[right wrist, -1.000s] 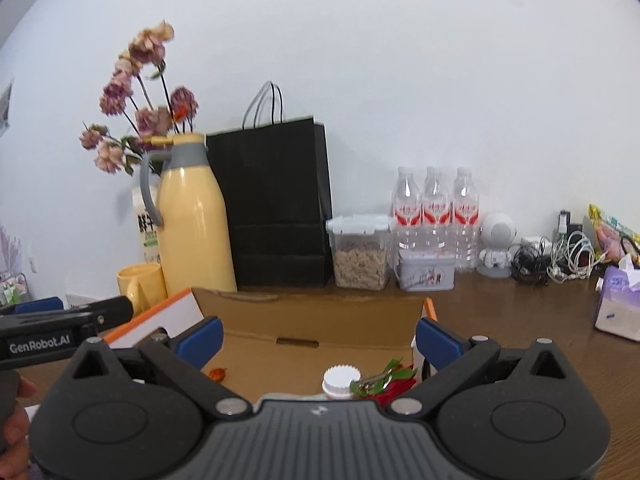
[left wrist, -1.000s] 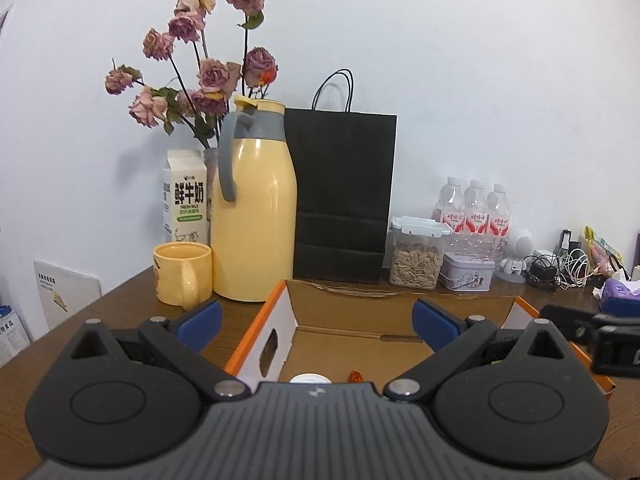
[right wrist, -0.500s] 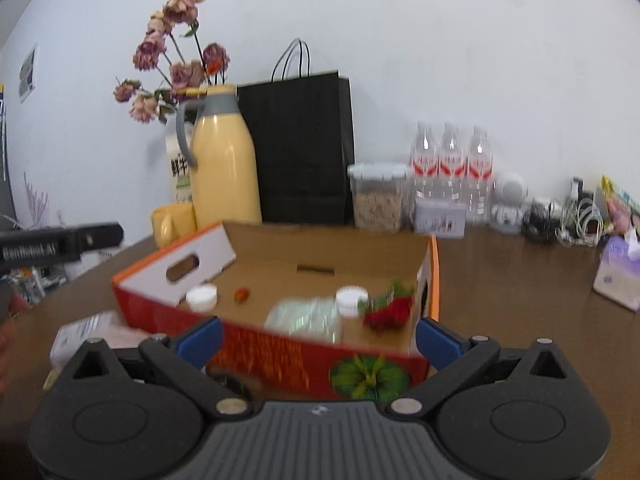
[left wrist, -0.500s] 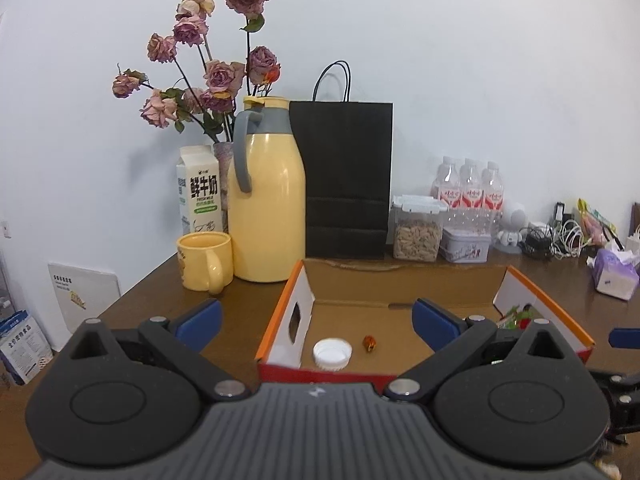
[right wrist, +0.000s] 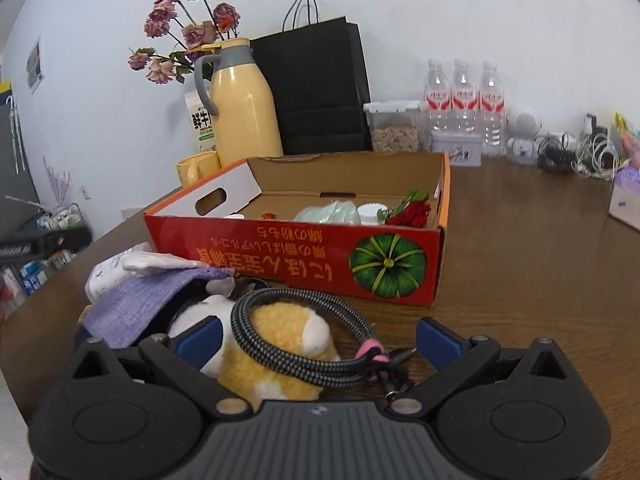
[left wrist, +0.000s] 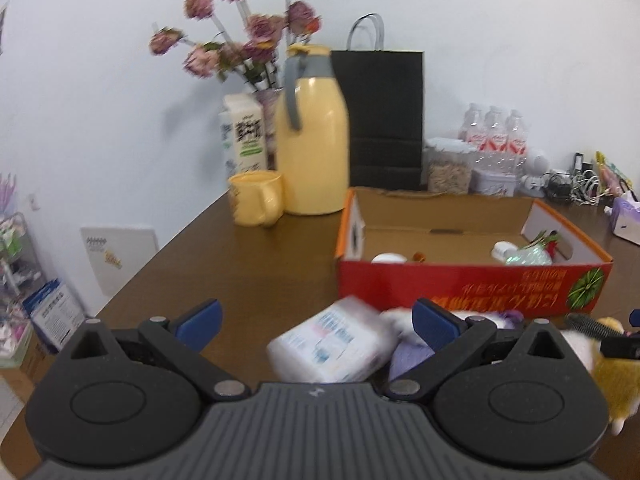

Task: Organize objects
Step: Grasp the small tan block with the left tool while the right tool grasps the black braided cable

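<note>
A red cardboard box (right wrist: 304, 256) (left wrist: 472, 284) stands open on the brown table; inside lie a white cap (right wrist: 372, 213), a green plastic bag (right wrist: 330, 213), a red rose (right wrist: 412, 214) and a small white lid (left wrist: 387, 257). In front of it lies a pile: a white tissue pack (left wrist: 332, 346) (right wrist: 116, 268), a purple cloth (right wrist: 148, 300), a yellow-and-white plush toy (right wrist: 276, 340) and a coiled braided cable (right wrist: 304, 344). My right gripper (right wrist: 318, 334) is open over the plush and cable. My left gripper (left wrist: 316, 320) is open above the tissue pack.
Along the back wall stand a yellow thermos (left wrist: 314, 140), a yellow mug (left wrist: 256, 198), a milk carton (left wrist: 244, 136), dried roses (left wrist: 248, 28), a black paper bag (left wrist: 380, 116), a food container (right wrist: 394, 128), water bottles (right wrist: 464, 104) and tangled cables (right wrist: 576, 152). A tissue box (right wrist: 626, 200) sits at the right.
Both grippers have drawn back from over the box toward the table's near side and lowered. The pile of plush, cable, cloth and tissue pack has come into view beneath them.
</note>
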Demonstrator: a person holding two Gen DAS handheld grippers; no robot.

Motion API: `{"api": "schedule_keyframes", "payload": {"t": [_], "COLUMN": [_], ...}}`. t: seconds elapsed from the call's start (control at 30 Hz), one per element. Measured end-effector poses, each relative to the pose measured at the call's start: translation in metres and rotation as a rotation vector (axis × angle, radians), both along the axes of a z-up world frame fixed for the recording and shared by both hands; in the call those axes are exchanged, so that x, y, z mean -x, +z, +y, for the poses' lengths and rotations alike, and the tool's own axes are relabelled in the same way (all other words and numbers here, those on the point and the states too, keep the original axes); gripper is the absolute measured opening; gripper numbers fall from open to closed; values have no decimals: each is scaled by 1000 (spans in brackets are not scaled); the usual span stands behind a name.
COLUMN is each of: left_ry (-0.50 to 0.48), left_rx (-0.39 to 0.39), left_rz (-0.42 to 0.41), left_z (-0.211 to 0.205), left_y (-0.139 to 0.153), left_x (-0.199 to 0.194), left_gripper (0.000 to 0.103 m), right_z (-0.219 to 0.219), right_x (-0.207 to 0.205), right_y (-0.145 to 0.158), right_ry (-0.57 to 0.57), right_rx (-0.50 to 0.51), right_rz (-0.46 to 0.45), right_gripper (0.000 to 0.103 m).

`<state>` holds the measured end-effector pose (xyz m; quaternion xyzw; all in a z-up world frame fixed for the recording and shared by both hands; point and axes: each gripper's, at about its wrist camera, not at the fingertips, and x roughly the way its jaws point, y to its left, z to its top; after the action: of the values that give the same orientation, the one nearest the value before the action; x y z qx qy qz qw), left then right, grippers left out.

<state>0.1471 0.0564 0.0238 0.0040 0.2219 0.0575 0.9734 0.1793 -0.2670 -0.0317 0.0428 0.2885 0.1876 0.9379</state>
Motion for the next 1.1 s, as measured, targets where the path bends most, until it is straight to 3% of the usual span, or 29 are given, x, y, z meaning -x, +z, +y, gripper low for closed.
{"api": "schedule_keyframes", "payload": {"t": [0.3,0.47,0.6,1.1], "left_ry": [66,97,115,128], "left_rx": [20,30,35,46], "left_rz": [7,19,46,112], "left_z": [24,33,38,48], "left_y": [-1,-4,-11,-29], "left_x": [27,34,35,31], "left_gripper": [103,103,103,103], "right_z": [-7,-7,-11,-7], "right_x": [-34,-34,-30,-21], "right_y": [-14,-16,-13,-10], "right_ry": [-5,9,19,-12], "right_rx": [-133,-153,-191,-141], "right_rz": [118,118,96,50], "right_gripper": [103,103,88,87]}}
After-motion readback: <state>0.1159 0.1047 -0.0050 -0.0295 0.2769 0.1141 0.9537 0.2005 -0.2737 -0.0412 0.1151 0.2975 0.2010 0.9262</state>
